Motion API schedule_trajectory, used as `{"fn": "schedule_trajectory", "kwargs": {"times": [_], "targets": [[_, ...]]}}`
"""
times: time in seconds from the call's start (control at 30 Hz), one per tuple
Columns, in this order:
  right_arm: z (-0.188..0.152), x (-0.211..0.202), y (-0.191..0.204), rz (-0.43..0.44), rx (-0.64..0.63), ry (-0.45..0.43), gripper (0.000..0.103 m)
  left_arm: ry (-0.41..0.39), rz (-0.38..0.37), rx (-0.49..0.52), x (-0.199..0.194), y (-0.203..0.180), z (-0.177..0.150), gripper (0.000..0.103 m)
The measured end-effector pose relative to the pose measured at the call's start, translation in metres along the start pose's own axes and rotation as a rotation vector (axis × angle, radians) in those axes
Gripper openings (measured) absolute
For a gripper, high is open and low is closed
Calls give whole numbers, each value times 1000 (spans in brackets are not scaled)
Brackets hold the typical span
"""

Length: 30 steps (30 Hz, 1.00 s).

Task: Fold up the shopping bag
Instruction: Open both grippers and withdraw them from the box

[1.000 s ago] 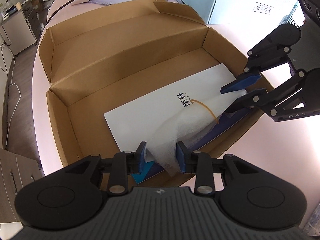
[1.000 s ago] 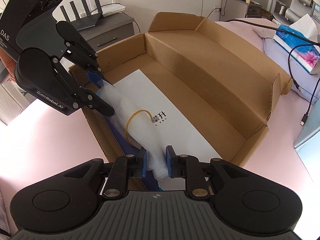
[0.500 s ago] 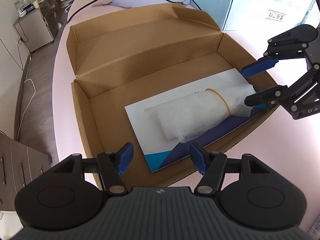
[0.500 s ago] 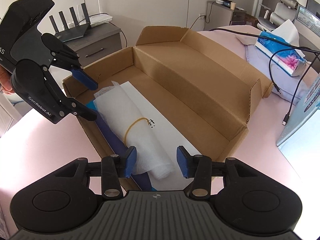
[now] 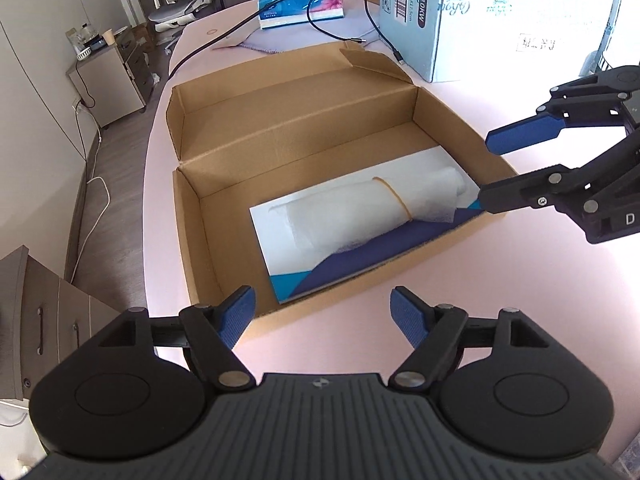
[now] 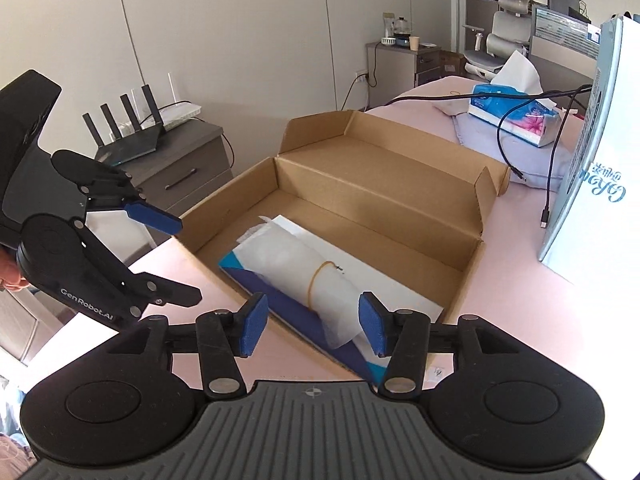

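Shopping bag [image 5: 368, 216], rolled and rubber-banded, lies in the cardboard box [image 5: 304, 120]; left gripper [image 5: 324, 316] and right gripper [image 6: 312, 326] both gape, empty.

Right gripper [image 6: 312, 322] has its jaws spread wide with nothing between them, sitting just short of the cardboard box [image 6: 472, 248]. Straight ahead in the box, the rolled shopping bag [image 6: 296, 264] lies banded by a rubber band [image 6: 318, 280]. Left gripper [image 6: 170, 260] is off to the left, also spread apart.

Left hand-held gripper [image 6: 188, 260] reads "GenRobot.AI"; the blue carton [image 5: 480, 12] shows "10KW" (beside a barcode)
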State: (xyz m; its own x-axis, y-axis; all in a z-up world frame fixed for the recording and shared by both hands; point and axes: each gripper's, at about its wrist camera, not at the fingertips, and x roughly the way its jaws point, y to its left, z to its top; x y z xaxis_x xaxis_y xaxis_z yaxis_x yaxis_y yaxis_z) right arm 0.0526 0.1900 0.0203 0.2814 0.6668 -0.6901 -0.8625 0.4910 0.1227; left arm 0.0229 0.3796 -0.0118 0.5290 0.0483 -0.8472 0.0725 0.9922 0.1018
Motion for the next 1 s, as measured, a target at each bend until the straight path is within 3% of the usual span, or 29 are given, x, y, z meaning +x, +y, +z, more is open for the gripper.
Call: {"fn": "schedule_trajectory", "kwargs": {"times": [0.1, 0.23, 0.33, 0.43, 0.57, 0.7, 1.0], "targets": [[-8, -5, 9, -10, 29, -18, 59, -1, 31, 3, -4, -9, -7, 77], [-17, -24, 17, -65, 129, -86, 80, -24, 66, -1, -12, -25, -13, 82], [-27, -40, 24, -76, 183, -138, 84, -46, 72, -40, -17, -35, -18, 84], [-33, -47, 29, -81, 205, -154, 85, -69, 57, -93, -23, -42, -22, 85], [-37, -52, 32, -93, 231, -164, 85, -104, 134, -118, -29, -54, -26, 85], [-36, -58, 37, -108, 222, -178, 87, -115, 130, -156, -32, -53, -30, 86], [-42, -67, 32, -124, 258, -187, 92, -174, 231, -221, -46, -39, -43, 86]]}}
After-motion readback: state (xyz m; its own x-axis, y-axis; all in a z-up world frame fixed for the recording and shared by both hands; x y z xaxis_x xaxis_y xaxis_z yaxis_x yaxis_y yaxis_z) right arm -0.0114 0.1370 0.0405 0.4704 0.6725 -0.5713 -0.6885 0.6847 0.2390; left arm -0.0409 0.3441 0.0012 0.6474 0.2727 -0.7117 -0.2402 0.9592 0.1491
